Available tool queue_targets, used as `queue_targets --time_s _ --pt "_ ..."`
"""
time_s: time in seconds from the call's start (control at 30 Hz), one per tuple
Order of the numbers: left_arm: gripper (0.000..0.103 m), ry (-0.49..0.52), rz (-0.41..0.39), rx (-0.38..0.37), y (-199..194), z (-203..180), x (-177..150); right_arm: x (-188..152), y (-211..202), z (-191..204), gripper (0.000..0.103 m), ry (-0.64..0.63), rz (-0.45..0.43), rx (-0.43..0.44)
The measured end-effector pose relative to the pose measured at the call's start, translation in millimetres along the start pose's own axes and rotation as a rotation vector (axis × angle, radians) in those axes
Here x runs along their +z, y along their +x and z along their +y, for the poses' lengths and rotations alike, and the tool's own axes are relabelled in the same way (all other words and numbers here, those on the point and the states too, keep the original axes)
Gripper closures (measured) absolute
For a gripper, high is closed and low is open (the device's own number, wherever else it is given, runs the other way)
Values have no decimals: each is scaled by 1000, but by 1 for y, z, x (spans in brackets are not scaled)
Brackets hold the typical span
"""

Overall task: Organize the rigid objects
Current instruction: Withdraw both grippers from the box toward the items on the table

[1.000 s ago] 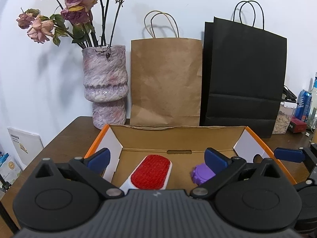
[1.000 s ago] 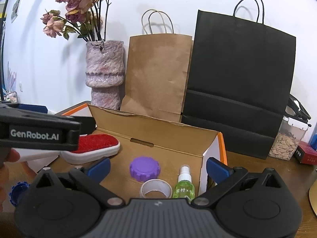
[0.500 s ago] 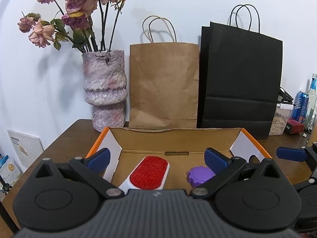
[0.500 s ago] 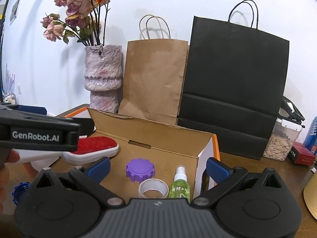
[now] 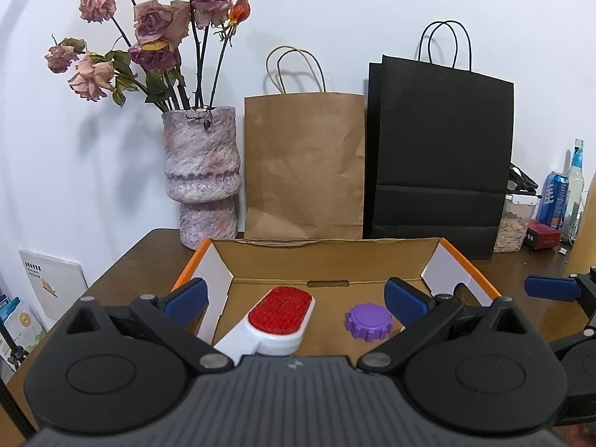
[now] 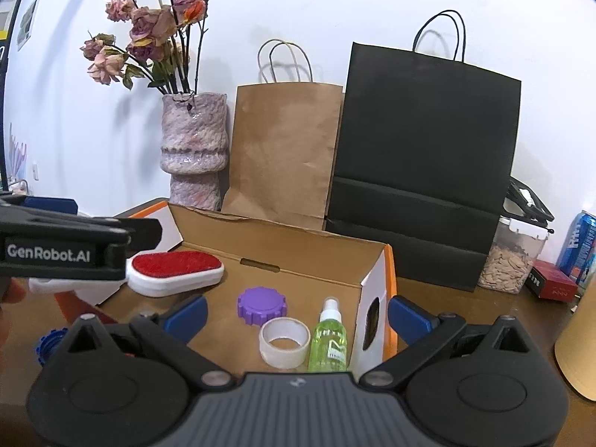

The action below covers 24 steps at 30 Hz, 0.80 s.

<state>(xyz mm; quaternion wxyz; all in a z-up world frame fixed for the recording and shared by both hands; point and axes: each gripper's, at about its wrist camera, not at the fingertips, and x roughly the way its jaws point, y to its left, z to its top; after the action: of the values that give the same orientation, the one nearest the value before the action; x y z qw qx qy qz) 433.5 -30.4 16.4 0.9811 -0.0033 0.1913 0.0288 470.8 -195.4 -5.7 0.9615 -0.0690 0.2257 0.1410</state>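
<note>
At the lower left of the right wrist view, a small blue ridged plastic cap (image 6: 46, 342) sits on the brown wooden desk (image 5: 123, 272), outside the open cardboard box with orange edges (image 5: 327, 260). It is partly hidden, so I can't tell how it lies.

My left gripper (image 5: 296, 296) is released, its blue pads spread wide. The white-handled lint brush with a red pad (image 5: 279, 311) lies between them, touching neither. Its long axis runs straight away from this gripper, handle nearest, head deeper in the box's left half. Whether the handle rests on the box floor or its near edge, I can't tell.

Right of the brush lies a purple ridged plastic lid (image 5: 368, 316), then a clear tape roll (image 6: 285, 341) and a green spray bottle (image 6: 329, 339) by the right wall.

My right gripper (image 6: 298, 316) is also spread and holds nothing, hovering nearest the tape roll.

I judge the blue cap is next, and the left gripper is nearer.
</note>
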Motion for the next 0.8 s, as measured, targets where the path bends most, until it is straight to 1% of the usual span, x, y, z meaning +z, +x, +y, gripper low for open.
queue_targets --time_s 0.37,0.8 --pt "0 -7 2 -4 -28 0 -11 -13 -27 -3 0 10 0 -6" --pt "0 -15 0 -8 -61 0 -24 -29 -69 -2 0 19 -12 -17"
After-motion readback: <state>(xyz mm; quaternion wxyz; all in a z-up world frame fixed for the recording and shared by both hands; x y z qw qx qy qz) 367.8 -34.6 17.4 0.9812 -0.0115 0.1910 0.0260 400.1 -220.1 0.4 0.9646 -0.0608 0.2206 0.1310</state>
